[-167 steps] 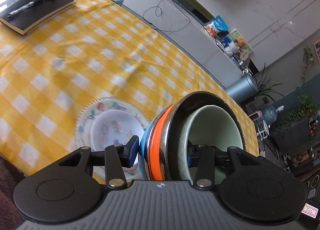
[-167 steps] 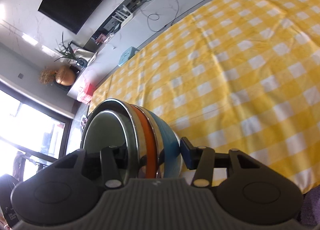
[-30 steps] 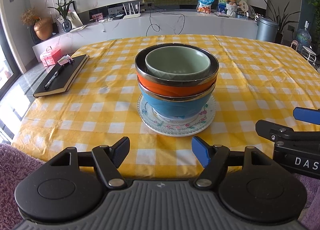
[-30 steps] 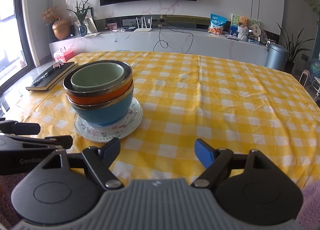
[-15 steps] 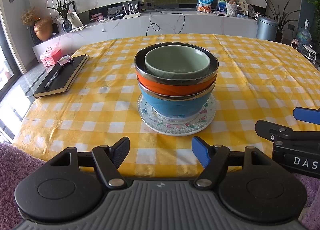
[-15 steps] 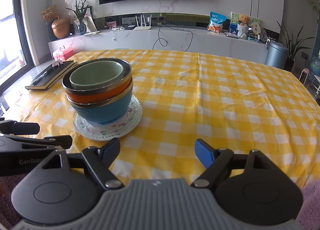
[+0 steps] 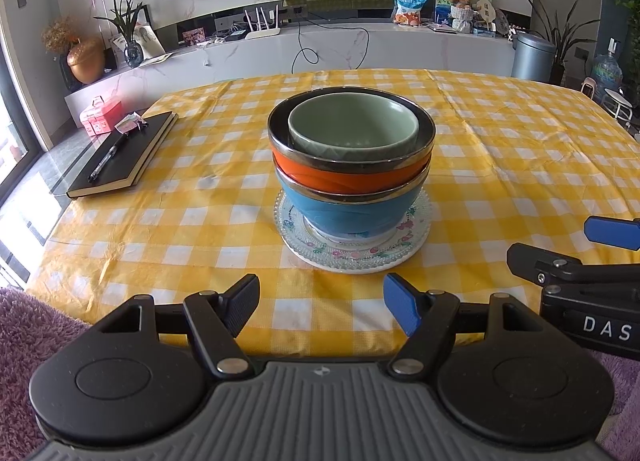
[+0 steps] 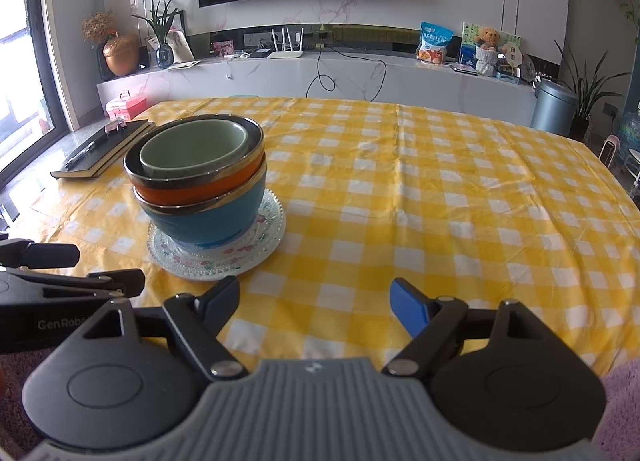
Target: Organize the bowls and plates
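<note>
A stack of three nested bowls stands on a floral plate [image 7: 352, 257] on the yellow checked tablecloth: a blue bowl [image 7: 352, 213] at the bottom, an orange bowl [image 7: 344, 177] in it, a pale green bowl [image 7: 352, 129] on top. The stack also shows in the right wrist view [image 8: 200, 189] on the plate [image 8: 216, 257]. My left gripper [image 7: 320, 303] is open and empty, just short of the plate near the table's front edge. My right gripper [image 8: 314, 301] is open and empty, to the right of the stack.
A black notebook [image 7: 124, 157] with a pen lies at the table's left. The table's front edge [image 7: 280, 345] is close to both grippers, with a purple rug below. A white TV console [image 8: 320, 77] runs behind the table.
Both grippers let go of the bowl stack, which now stands on the plate. In the last second both have drawn back only slightly; the stack has not moved.
</note>
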Available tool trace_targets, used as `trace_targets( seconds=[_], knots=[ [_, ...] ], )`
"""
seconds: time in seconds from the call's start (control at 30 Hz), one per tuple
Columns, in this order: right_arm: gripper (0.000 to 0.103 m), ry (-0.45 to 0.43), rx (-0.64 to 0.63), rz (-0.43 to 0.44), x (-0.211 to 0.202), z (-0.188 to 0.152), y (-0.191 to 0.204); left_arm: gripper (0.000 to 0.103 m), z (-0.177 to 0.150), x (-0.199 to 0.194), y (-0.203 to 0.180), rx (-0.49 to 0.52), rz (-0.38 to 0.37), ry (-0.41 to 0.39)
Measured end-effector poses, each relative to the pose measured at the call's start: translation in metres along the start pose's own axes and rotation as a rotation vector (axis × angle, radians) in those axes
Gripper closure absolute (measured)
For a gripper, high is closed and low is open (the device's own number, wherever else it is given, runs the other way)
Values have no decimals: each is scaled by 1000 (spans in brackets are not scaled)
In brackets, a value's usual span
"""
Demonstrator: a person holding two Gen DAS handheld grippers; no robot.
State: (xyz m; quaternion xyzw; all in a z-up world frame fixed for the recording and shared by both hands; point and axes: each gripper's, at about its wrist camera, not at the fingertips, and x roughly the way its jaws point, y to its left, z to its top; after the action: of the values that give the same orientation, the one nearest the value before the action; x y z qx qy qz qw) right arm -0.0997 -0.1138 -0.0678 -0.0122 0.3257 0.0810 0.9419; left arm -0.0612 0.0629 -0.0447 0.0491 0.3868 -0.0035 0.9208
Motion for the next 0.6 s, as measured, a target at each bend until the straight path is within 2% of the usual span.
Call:
trace_targets(
  seconds=[0.6],
  knots=[
    [22,0,1,-1,-1,0,0,20,3,-2,0,1,1,-2]
  ],
)
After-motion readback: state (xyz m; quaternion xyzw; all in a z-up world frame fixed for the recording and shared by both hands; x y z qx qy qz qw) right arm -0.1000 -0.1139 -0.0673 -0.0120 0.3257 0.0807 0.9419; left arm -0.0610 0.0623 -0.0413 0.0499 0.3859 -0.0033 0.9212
